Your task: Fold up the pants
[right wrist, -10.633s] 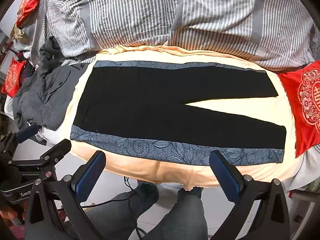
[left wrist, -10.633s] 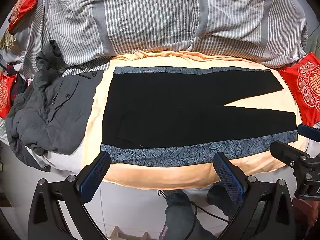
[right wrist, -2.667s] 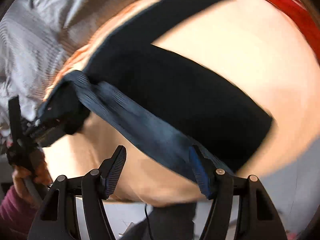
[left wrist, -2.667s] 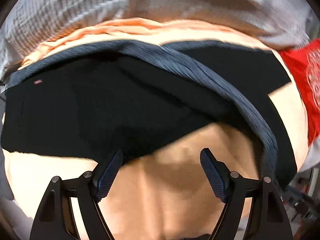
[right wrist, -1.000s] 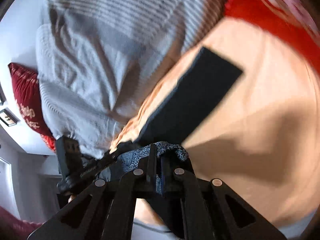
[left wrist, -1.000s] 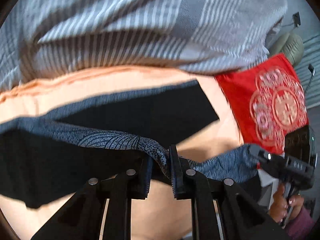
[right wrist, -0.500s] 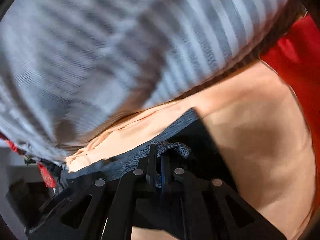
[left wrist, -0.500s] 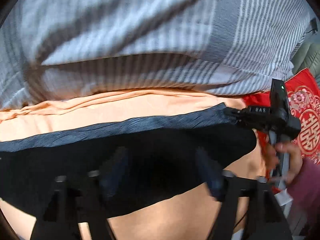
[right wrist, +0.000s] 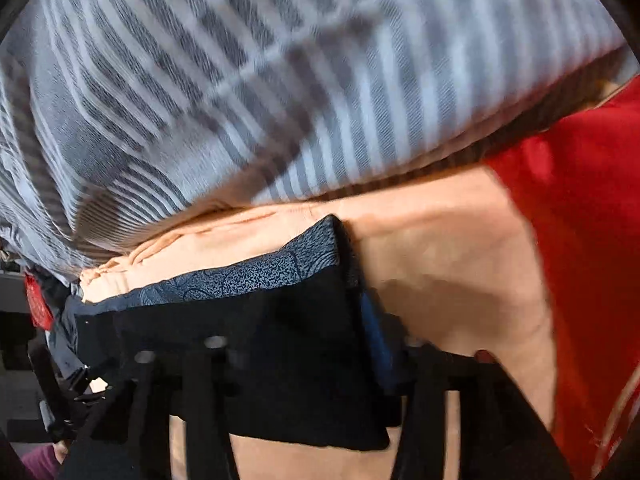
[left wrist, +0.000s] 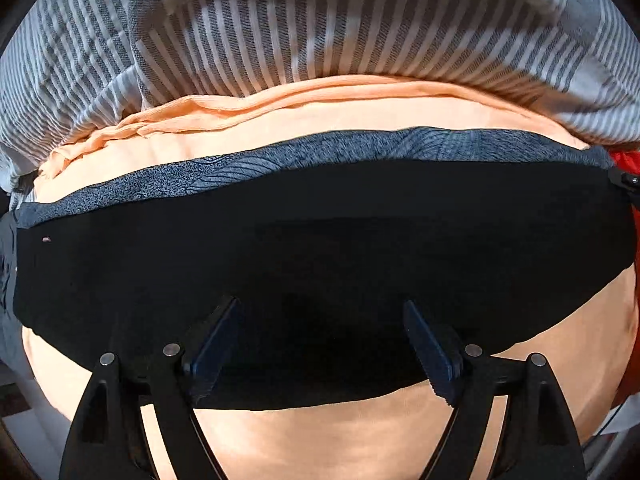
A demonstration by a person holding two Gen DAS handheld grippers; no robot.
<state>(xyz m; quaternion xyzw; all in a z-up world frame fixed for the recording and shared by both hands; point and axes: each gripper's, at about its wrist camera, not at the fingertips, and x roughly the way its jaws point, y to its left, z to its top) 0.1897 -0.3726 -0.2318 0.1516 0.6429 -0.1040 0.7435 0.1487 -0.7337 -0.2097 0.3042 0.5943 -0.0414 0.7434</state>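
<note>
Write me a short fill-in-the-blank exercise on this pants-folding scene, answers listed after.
1. The left gripper stands ____ above the pants.
2. The band along the pants' far edge is patterned ____.
3. The pants lie on a ____ sheet.
4. The bedding behind it is ____.

Missing words: open; blue; peach; striped

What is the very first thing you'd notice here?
The big black pants lie flat across the middle of the peach sheet, with a blue patterned band along their far edge. Behind them rises a striped grey blanket, and a bright red cloth lies to the right. The left gripper is open just above the pants.
</note>
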